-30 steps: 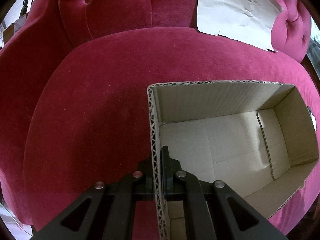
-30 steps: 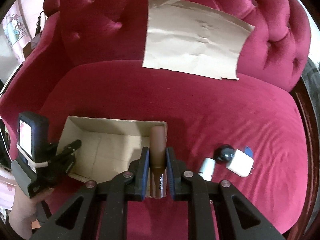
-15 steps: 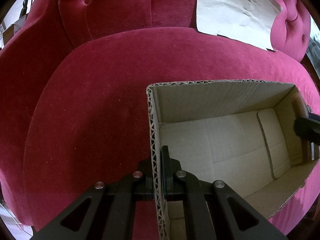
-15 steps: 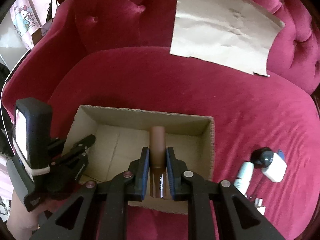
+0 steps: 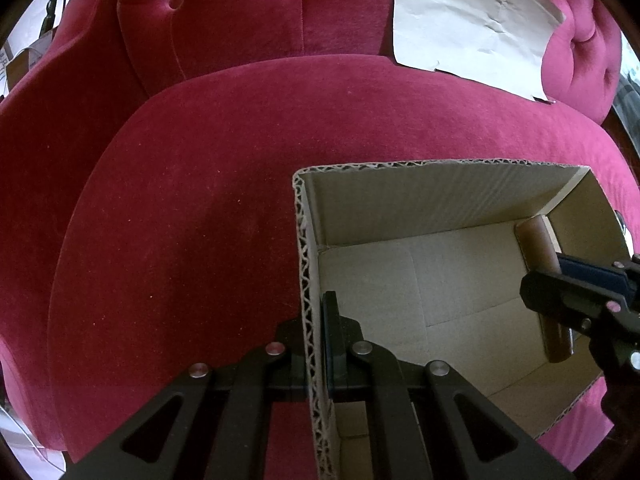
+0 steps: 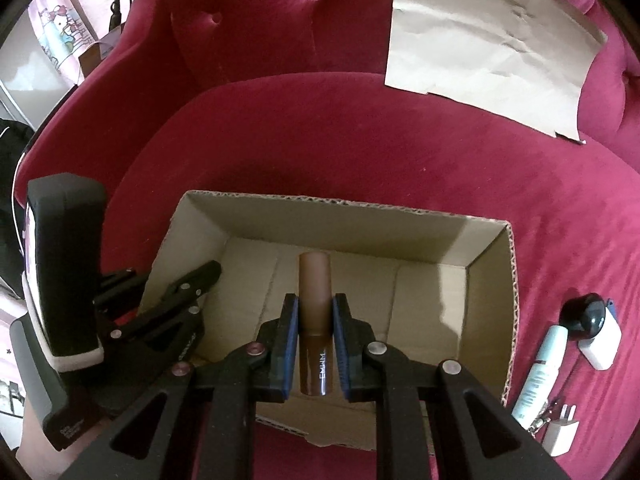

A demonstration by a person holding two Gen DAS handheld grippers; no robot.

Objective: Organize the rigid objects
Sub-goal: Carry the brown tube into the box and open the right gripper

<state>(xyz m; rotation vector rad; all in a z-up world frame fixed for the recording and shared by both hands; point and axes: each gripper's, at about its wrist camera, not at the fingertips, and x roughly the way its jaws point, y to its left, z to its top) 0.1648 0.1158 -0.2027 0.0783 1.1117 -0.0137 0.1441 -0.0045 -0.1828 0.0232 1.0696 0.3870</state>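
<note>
Right claw [image 6: 315,336] clamped on brown tube [image 6: 315,300], long axis along the fingers, poised over box [image 6: 510,300] floor (left claw [image 5: 316,344] pinching box's left wall).

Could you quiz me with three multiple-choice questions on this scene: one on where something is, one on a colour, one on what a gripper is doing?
1. Where is the brown tube?
A. on the sofa back
B. over the open cardboard box
C. beside the white charger

2. What colour is the sofa?
A. crimson
B. grey
C. green

3. What is the left gripper doing?
A. hanging open
B. holding a tube
C. clamping the box wall

Answers: 1 B, the right gripper holds it above the box floor. 2 A, the velvet is crimson. 3 C, its fingers pinch the corrugated edge.
</note>
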